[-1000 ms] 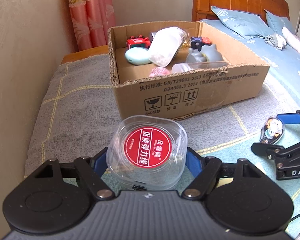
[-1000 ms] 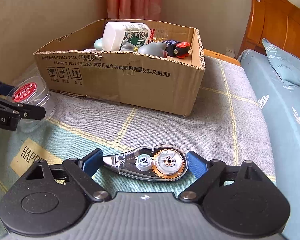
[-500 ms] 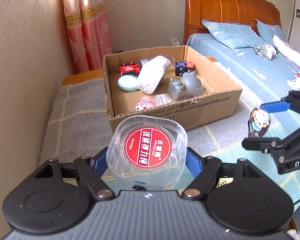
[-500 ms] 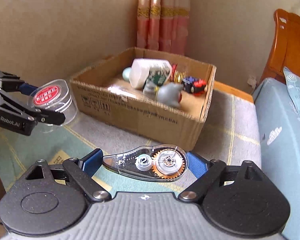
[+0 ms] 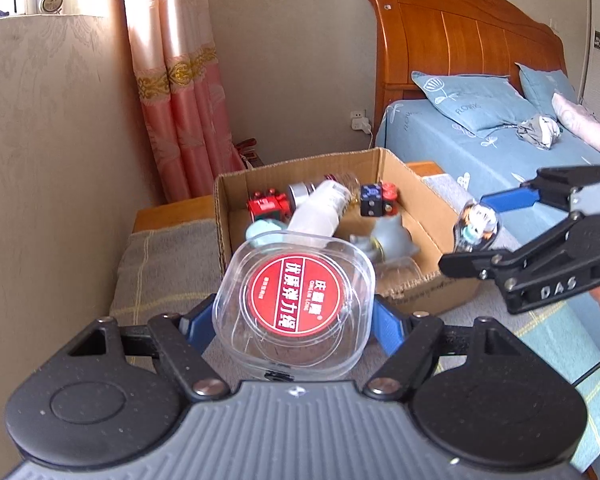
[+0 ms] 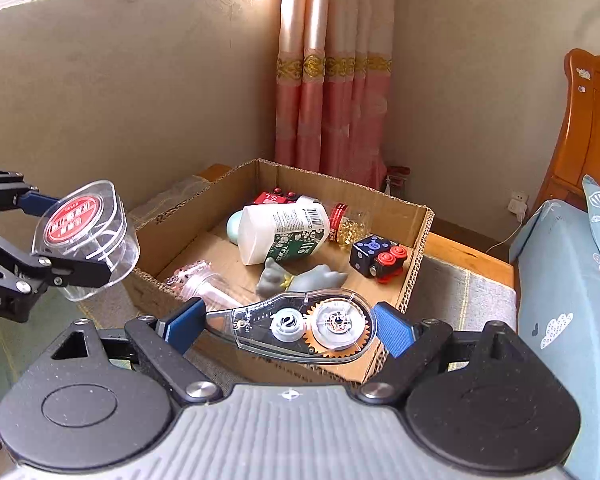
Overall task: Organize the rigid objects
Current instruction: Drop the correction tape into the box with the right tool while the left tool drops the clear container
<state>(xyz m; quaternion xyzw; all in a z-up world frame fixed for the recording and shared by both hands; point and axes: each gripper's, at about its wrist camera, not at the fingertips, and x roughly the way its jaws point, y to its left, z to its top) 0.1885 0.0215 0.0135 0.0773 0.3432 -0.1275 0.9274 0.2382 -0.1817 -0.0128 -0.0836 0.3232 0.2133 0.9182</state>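
My left gripper (image 5: 294,320) is shut on a clear plastic case with a red round label (image 5: 296,300), held in the air in front of the cardboard box (image 5: 428,292). The same case (image 6: 86,236) shows at the left of the right wrist view. My right gripper (image 6: 286,326) is shut on a clear correction tape dispenser (image 6: 312,326) with an orange gear, raised over the box's near wall (image 6: 148,280). In the left wrist view the dispenser (image 5: 476,226) hangs at the right, above the box's right side.
The box holds a white bottle (image 6: 284,232), a grey figure (image 6: 300,278), a dark cube with red wheels (image 6: 378,256), a red toy (image 5: 266,206), a pale green oval and a small clear jar. A blue bed (image 5: 480,148) with wooden headboard lies right; curtain and wall behind.
Both grippers have risen with their loads and now look down into the box from higher up. The right gripper has come closer to the box, over its near wall.
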